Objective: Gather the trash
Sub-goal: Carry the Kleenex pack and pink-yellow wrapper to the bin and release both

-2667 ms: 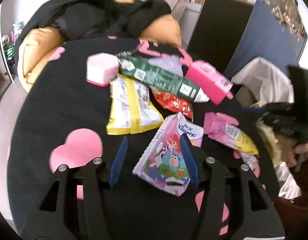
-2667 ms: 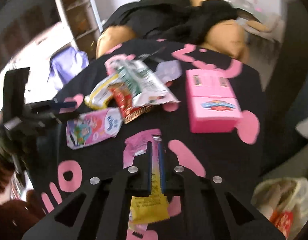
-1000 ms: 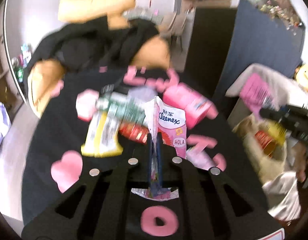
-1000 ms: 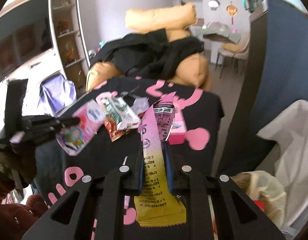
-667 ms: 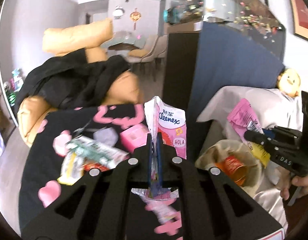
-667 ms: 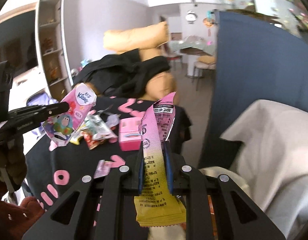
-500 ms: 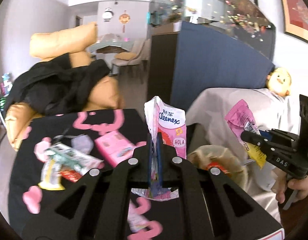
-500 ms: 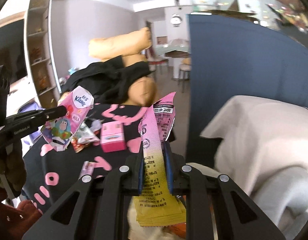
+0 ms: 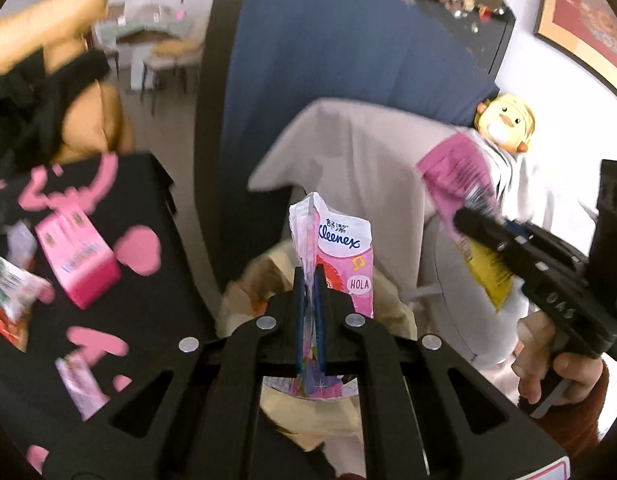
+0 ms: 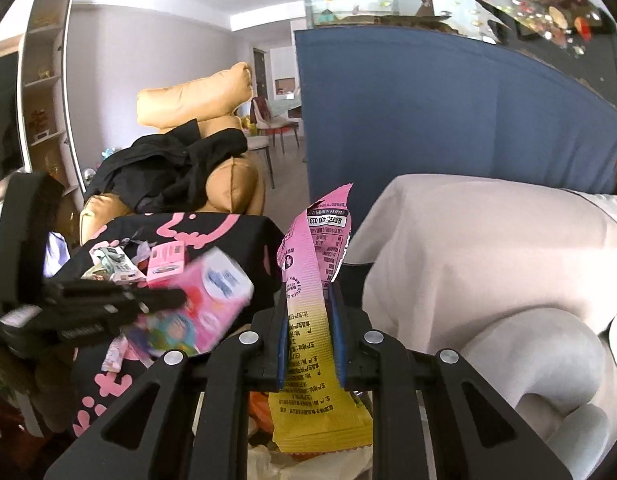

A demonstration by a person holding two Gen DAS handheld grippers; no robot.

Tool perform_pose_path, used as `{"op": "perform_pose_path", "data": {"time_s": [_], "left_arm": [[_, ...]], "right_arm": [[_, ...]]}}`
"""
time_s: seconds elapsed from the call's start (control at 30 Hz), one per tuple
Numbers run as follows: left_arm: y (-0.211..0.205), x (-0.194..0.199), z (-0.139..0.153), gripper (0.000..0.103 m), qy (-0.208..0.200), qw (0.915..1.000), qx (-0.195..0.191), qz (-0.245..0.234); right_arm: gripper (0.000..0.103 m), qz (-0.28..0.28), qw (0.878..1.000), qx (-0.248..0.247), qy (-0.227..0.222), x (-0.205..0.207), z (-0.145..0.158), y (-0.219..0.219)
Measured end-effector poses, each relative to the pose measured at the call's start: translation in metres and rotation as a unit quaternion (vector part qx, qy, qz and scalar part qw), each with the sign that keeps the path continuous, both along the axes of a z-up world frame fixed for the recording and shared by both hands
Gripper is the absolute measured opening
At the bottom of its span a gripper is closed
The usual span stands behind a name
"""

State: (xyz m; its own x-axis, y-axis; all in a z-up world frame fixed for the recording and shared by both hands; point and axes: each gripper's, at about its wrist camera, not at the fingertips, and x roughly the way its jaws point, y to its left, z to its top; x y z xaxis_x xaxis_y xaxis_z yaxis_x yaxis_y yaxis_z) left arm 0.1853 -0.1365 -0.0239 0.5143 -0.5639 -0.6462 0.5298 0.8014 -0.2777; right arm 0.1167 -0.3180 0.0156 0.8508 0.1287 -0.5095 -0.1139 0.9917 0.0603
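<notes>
My left tongs (image 9: 308, 280) pinch a soft, light tissue pack (image 9: 340, 256) by its thin edge; my right tongs (image 10: 308, 316) clamp a limp, crinkly snack wrapper (image 10: 312, 312) mid-length. Both hang above the trash bag (image 9: 248, 292) beside the table (image 9: 140, 308).

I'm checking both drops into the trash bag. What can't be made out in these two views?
- Trash bag mouth and contents: left wrist view, hidden behind the left gripper and its Kleenex pack.
- Same bag, right wrist view: cut off by the bottom edge, covered by the right gripper and its pink-yellow wrapper.
- Table litter: motion-blurred, unreadable.
</notes>
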Motion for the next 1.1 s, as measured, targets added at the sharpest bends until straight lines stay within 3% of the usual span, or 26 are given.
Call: {"op": "perform_pose_path", "data": {"time_s": [0.27, 0.33, 0.37, 0.53, 0.67, 0.9, 1.1], "left_arm": [[-0.033, 0.014, -0.035, 0.006, 0.04, 0.9991, 0.008, -0.014], [-0.04, 0.019, -0.044, 0.025, 0.047, 0.9985, 0.01, -0.027], [-0.041, 0.022, -0.048, 0.04, 0.053, 0.9981, 0.011, -0.029], [-0.016, 0.028, -0.056, 0.042, 0.071, 0.9973, 0.013, 0.009], [0.013, 0.019, -0.046, 0.049, 0.047, 0.9982, 0.022, 0.032], [0.06, -0.006, -0.032, 0.056, -0.004, 0.9979, 0.046, 0.045], [0.098, -0.015, -0.033, 0.057, -0.022, 0.996, 0.058, 0.063]], "right_arm": [[0.018, -0.016, 1.0, 0.002, 0.006, 0.002, -0.006, -0.013], [0.018, -0.019, 1.0, 0.004, 0.01, 0.003, -0.009, -0.016], [0.018, -0.019, 1.0, 0.006, 0.012, 0.004, -0.011, -0.016], [0.018, -0.013, 0.999, 0.021, 0.033, 0.01, -0.028, -0.016], [0.018, -0.004, 0.997, 0.033, 0.063, 0.021, -0.055, -0.005], [0.018, -0.006, 0.983, 0.042, 0.178, 0.052, -0.141, 0.013], [0.018, -0.007, 0.97, 0.011, 0.241, 0.074, -0.175, 0.031]]}}
